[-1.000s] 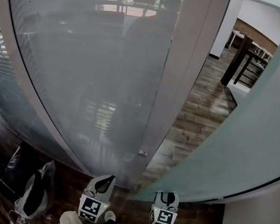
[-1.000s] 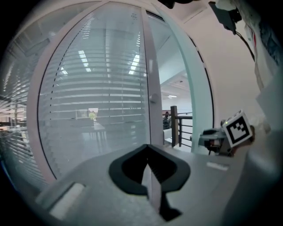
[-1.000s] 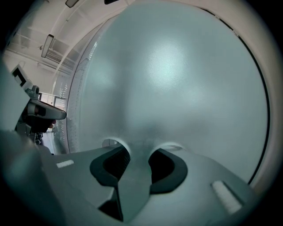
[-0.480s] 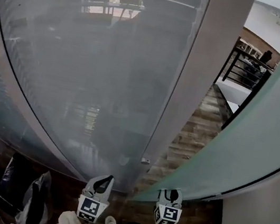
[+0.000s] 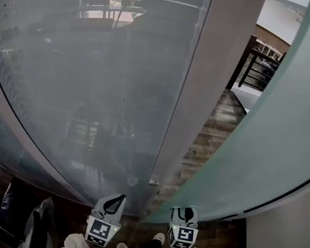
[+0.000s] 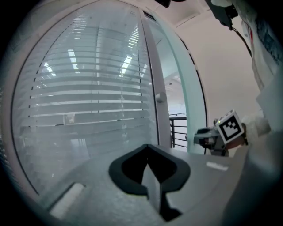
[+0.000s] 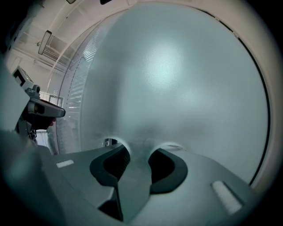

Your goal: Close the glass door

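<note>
The frosted glass door [image 5: 279,124] stands ajar at the right, its lower edge swung toward me. It fills the right gripper view [image 7: 177,79]. My right gripper [image 5: 185,216] is right up against its face, jaws apart [image 7: 138,154] with only the glass surface ahead of them. My left gripper [image 5: 109,206] is low at the foot of the fixed glass panel [image 5: 91,79], its jaws closed tip to tip [image 6: 148,161] on nothing. The grey door post [image 5: 212,71] stands between panel and door.
Through the gap I see wooden floor [image 5: 213,131] and a dark railing [image 5: 259,73]. A small metal fitting [image 5: 153,182] sits at the post's foot. Bags [image 5: 40,219] lie behind the glass at the lower left. A white wall [image 5: 288,245] closes off the right.
The opening between the door's edge and the post looks narrower than a second ago. Both grippers keep about the same places low in the head view.
</note>
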Tool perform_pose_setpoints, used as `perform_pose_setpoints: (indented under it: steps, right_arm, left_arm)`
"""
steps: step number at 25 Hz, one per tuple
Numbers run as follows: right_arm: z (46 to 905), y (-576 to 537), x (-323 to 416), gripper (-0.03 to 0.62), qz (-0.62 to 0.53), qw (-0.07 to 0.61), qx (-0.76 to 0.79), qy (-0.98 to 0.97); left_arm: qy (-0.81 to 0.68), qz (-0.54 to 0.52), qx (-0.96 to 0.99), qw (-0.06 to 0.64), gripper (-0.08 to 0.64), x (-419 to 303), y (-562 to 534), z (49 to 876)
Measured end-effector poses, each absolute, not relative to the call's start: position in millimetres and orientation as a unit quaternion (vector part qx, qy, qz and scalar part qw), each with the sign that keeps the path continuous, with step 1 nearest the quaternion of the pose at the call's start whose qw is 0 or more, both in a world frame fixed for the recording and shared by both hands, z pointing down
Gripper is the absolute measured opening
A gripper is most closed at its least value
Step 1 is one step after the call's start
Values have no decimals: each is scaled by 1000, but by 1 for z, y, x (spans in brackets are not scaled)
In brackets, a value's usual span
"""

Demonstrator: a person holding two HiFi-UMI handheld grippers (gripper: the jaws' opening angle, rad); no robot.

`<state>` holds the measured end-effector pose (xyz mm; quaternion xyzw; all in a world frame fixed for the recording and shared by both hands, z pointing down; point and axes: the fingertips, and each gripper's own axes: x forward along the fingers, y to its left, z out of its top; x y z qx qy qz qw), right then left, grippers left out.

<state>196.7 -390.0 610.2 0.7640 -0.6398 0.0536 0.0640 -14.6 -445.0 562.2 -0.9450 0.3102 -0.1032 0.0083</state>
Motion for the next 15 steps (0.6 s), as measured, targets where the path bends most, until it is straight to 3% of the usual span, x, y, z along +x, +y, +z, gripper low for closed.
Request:
perform_pose_setpoints:
  steps: [15]
  right_arm:
    - [607, -415, 201, 129, 53, 65, 765, -639]
  left_arm:
    - [285, -105, -953, 15, 3, 24, -450, 561]
